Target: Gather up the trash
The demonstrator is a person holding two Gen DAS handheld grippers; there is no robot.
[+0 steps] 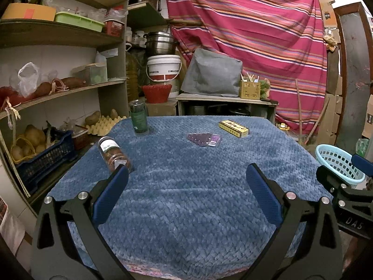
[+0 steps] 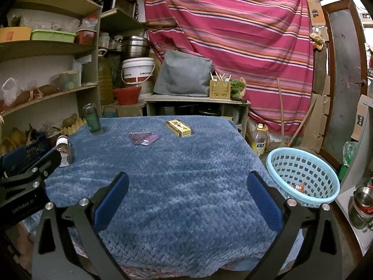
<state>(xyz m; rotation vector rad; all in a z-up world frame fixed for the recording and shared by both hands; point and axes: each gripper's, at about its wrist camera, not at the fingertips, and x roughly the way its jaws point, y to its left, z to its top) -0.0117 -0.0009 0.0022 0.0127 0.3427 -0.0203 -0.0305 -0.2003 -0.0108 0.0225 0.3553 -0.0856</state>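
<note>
Shelves (image 1: 70, 37): stand at the far left, loaded with boxes, bags and potatoes.
Lying jar (image 1: 113, 153): clear, tipped on its side at the left edge of the table, just ahead of the left gripper's left finger; contents look brownish.
Upright bottle (image 1: 139, 118): dark green, standing at the far left corner of the table, behind the lying jar.
Left gripper (image 1: 186, 186): jaws spread wide, blue pads (image 1: 109, 196) facing each other across bare cloth; nothing between them.
Table cover (image 2: 186, 175): blue quilted cloth over the whole table top.
Purple packet (image 2: 143, 138): flat, lying near the middle of the far half, right of the upright bottle.
Yellow box (image 2: 179, 128): small printed carton, flat, just right of and behind the purple packet, apart from it.
Right gripper (image 2: 187, 186): jaws spread wide over the near edge of the table; nothing held.
Basket (image 2: 303, 177): light blue, perforated wall, beside the right edge of the table and lower than its top; a small orange-and-white scrap lies inside at the bottom.
Striped cloth (image 2: 233, 35): red, hangs across the back wall.
</note>
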